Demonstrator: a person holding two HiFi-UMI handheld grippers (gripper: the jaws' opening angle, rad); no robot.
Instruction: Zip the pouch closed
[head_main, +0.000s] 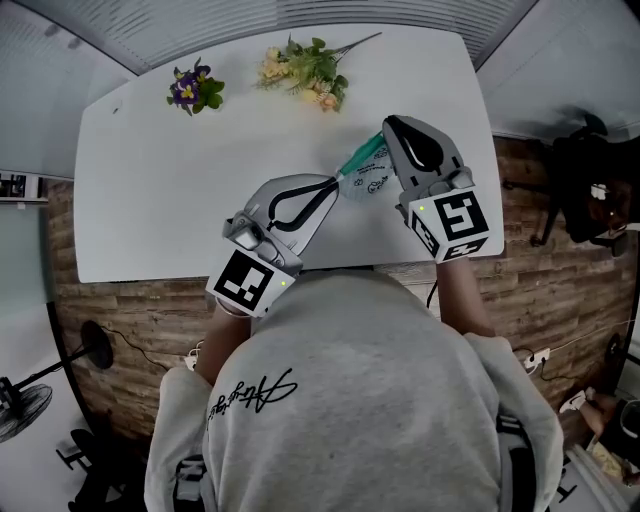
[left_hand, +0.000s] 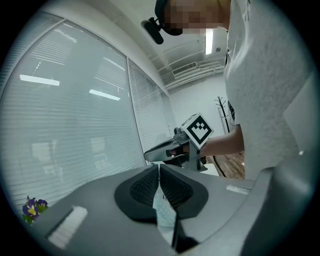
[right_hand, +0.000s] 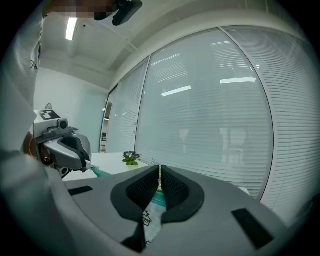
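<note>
Left gripper (head_main: 334, 183) and right gripper (head_main: 388, 132) roughly level over the surface (head_main: 150, 190), fingers (left_hand: 175, 190) clamped on opposite pouch (head_main: 362, 180) ends; zipper slider can't be made out.

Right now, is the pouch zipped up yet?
Done: both grippers have hold of the pouch over the white table. In hand: the left gripper is shut on one end, and the right gripper is shut on the teal zipper edge. Left: the zipping itself. I cannot tell how far the zip is closed, so probably most of the job remains.
</note>
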